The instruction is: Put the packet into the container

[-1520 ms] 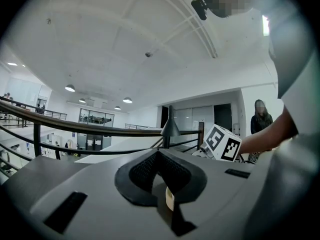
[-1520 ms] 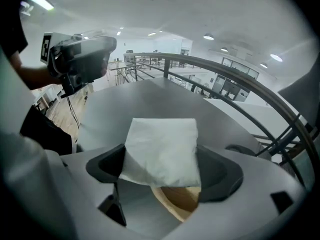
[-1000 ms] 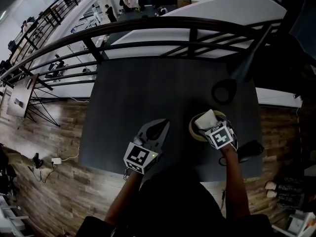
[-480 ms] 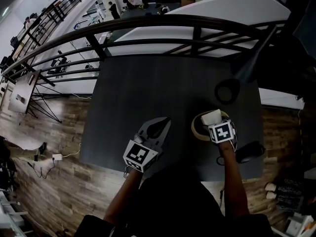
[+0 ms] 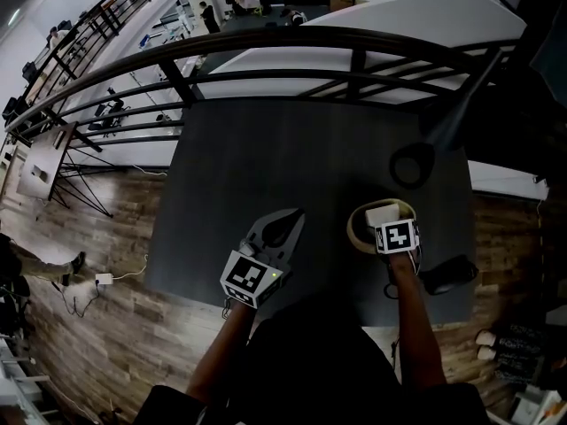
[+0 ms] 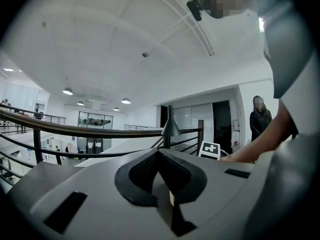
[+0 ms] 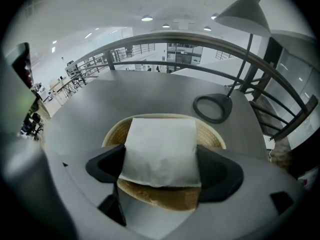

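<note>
The right gripper (image 7: 160,166) is pinching the white packet (image 7: 160,139) by its two side edges, with both jaws pressing flat against it and the packet spanning the whole gap between them. It is holding the packet over the round woven container (image 7: 212,136), so that the packet is covering most of the opening and only the rim is showing to the left, right and near side; whether the packet is touching the bottom cannot be told. The container is sitting on the dark table (image 5: 266,166), toward its right near corner. Just beyond the container the ring-shaped base of a lamp (image 5: 412,165) is resting on the table, with its stem rising toward the railing (image 5: 266,51) at the far edge. A dark object (image 5: 450,273) is lying at the table's right edge, beside the person's right forearm. The left gripper (image 5: 288,222) is hovering over the near middle of the table, well apart from the container, with its jaws pressed together and nothing between them. In the left gripper view a person (image 6: 260,121) is standing in the background by a dark doorway.
</note>
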A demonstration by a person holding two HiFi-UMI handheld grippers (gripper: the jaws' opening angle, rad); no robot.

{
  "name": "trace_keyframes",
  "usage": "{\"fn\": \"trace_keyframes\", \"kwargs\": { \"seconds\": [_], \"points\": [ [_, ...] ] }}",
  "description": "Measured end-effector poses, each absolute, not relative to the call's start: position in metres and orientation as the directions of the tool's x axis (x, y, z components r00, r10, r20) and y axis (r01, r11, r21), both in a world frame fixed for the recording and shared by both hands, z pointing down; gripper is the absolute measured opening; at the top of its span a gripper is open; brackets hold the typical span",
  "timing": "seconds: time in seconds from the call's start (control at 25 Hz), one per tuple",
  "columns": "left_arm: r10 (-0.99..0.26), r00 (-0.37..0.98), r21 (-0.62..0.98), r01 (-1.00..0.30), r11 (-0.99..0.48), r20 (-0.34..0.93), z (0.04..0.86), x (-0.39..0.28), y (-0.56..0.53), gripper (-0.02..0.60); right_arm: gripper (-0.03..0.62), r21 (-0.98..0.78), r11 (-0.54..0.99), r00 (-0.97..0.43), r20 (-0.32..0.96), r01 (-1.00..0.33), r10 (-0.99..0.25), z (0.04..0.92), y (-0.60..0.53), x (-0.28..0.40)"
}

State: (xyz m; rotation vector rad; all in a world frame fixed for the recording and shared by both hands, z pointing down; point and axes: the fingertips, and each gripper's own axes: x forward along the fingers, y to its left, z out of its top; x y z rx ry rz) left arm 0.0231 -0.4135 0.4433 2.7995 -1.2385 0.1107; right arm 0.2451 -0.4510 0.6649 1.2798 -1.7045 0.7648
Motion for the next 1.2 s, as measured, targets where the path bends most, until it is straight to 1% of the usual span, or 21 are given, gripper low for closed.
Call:
{"fn": "trace_keyframes", "kwargs": {
  "seconds": [0.24,0.52,0.84,1.0,1.2],
  "points": [
    [-0.734,0.671,0.042,-0.74,-0.671,0.103,0.445,0.02,-0.411,-0.002,0.449,0.007,0.293,-0.127,0.89,-0.956,-0.437,0.679,-0.448,0.24],
    [-0.735,0.671,0.052,-0.741,-0.67,0.098,0.444,0.021,-0.411,-0.002,0.451,0.059,0.322,-0.098,0.888,-0.945,-0.449,0.69,-0.451,0.246],
    [-0.728,0.681,0.063,-0.732,-0.679,0.076,0.44,0.024,-0.412,-0.002,0.451,0.056,0.295,-0.098,0.871,-0.954,-0.482,0.685,-0.453,0.249],
    [-0.727,0.683,0.063,-0.73,-0.68,0.073,0.438,0.024,-0.412,-0.002,0.451,0.044,0.284,-0.119,0.839,-0.958,-0.53,0.67,-0.454,0.249],
    [-0.72,0.691,0.065,-0.723,-0.688,0.067,0.44,0.027,-0.412,-0.003,0.451,-0.003,0.287,-0.186,0.768,-0.958,-0.613,0.639,-0.453,0.239]
  ]
}}
